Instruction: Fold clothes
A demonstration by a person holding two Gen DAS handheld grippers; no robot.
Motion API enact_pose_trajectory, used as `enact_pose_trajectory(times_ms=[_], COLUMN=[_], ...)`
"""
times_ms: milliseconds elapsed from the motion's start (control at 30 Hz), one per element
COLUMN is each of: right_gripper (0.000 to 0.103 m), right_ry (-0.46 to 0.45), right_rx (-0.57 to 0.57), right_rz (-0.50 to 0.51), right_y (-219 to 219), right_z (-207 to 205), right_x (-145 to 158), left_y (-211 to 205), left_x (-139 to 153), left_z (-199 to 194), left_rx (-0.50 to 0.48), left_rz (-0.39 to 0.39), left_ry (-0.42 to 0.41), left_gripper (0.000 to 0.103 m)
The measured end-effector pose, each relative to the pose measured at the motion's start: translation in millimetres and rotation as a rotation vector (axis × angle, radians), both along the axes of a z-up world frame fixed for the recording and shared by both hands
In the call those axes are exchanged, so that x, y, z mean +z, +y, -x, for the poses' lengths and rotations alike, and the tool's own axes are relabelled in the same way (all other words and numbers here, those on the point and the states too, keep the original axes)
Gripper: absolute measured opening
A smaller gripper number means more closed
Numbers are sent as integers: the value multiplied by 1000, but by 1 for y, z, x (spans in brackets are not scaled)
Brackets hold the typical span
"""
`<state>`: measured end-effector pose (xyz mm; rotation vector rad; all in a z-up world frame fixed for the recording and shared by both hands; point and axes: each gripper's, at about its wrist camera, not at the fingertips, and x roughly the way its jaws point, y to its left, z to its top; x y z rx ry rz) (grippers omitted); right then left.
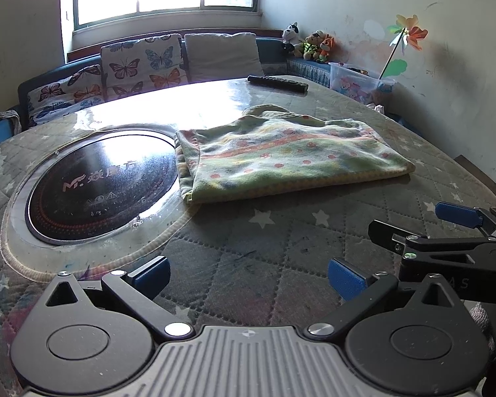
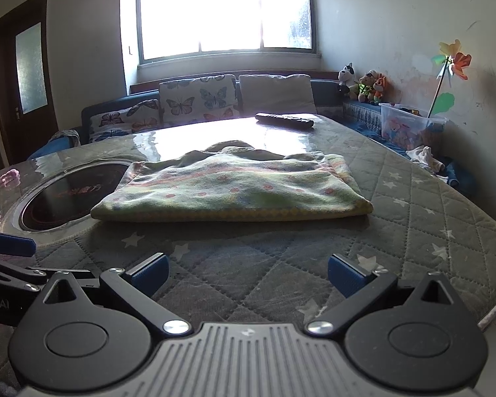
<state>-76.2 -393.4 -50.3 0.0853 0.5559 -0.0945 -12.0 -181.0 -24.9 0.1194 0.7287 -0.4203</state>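
A green garment with pink dots and stripes (image 1: 281, 155) lies folded flat on the quilted table cover (image 1: 248, 258), its left edge over the rim of the round glass heater. In the right wrist view the same garment (image 2: 234, 192) sits straight ahead, mid-table. My left gripper (image 1: 248, 276) stands open near the table's front edge, nothing between its blue pads. My right gripper (image 2: 248, 273) is open too, short of the garment's near hem. The right gripper (image 1: 416, 228) also shows at the right of the left wrist view.
A round black heater plate (image 1: 99, 182) is set into the table at left. A black remote (image 1: 277, 83) lies at the far edge. Beyond are butterfly cushions (image 1: 142, 63), plush toys (image 1: 314, 44), a plastic toy box (image 1: 357, 82) and a paper pinwheel (image 1: 410, 33) by the wall.
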Motion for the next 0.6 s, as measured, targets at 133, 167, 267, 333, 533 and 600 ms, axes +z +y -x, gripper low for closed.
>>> enact_pose_trajectory(times_ms=[133, 167, 267, 333, 533, 600], right_gripper=[103, 103, 103, 103, 103, 103], right_ry=[5, 6, 10, 11, 19, 21], right_rx=[0, 0, 0, 0, -5, -9], right_rz=[1, 2, 3, 3, -2, -3], right_y=[0, 0, 0, 0, -3, -4], right_z=[-6, -7, -11, -15, -25, -28], right_x=[0, 0, 0, 1, 0, 0], left_y=[0, 0, 0, -1, -4, -5], left_x=[0, 0, 0, 1, 3, 4], left_z=[-5, -6, -11, -15, -24, -27], left_rx=[0, 0, 1, -1, -5, -7], left_rz=[-5, -6, -9, -14, -22, -25], left_ry=[0, 0, -1, -2, -6, -7], left_gripper=[103, 103, 103, 103, 103, 103])
